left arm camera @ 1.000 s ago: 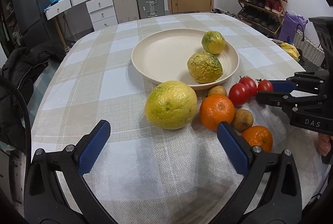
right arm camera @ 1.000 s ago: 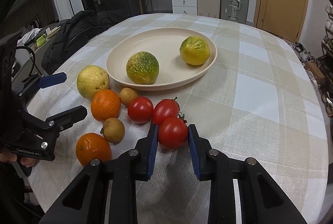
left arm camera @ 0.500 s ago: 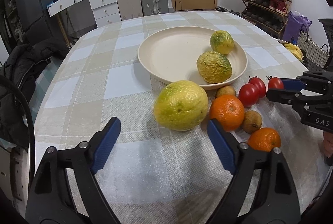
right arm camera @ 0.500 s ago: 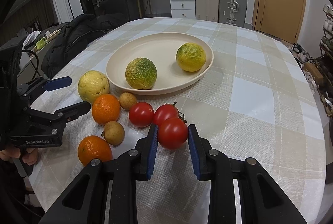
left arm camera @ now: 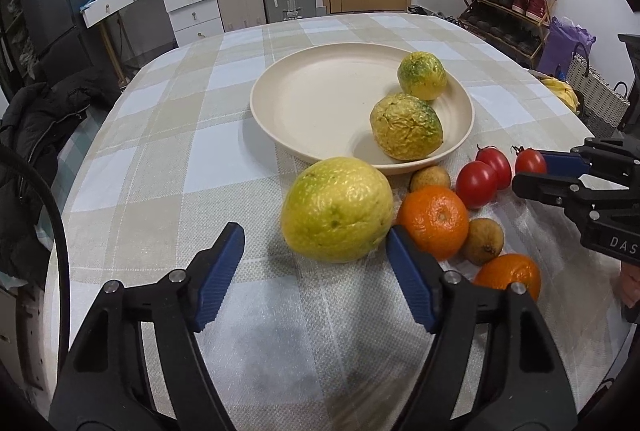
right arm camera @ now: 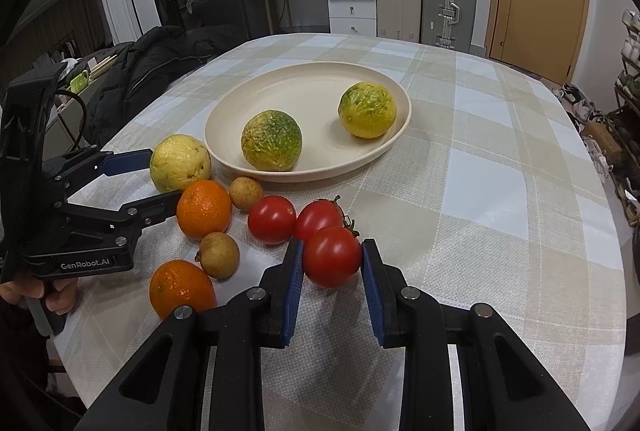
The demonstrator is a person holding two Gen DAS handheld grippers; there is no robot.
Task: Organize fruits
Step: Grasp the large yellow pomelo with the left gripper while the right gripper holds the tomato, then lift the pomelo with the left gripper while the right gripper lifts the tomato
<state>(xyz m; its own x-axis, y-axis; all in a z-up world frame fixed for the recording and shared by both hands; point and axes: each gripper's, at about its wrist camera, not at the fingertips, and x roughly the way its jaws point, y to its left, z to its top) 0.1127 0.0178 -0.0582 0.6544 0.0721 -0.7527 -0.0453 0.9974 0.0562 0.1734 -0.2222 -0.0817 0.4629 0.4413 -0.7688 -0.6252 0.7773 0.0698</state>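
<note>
Plate (left arm camera: 320, 119) on the table (left arm camera: 168, 159) holds two bumpy yellow-green fruits. Left gripper (left arm camera: 316, 263) jaws have just been closing around a big yellow fruit (left arm camera: 338, 209) beside the plate, not squeezing yet. Right gripper (right arm camera: 332, 271) jaws pinch a red tomato (right arm camera: 332, 257).

Your left gripper (left arm camera: 316, 271) is a black plastic frame with triangular cut-outs, silver screws at the finger joints and ribbed blue pads (left arm camera: 219, 273); at the left of the right-wrist frame its side reads "GenRobot.AI" in pale letters, with a black cable looping behind it. Your right gripper (right arm camera: 332, 281) is built the same way, with blue pads (right arm camera: 294, 287) and round silver screws, and at the right edge of the left-wrist frame its body shows the letters "DAS".
</note>
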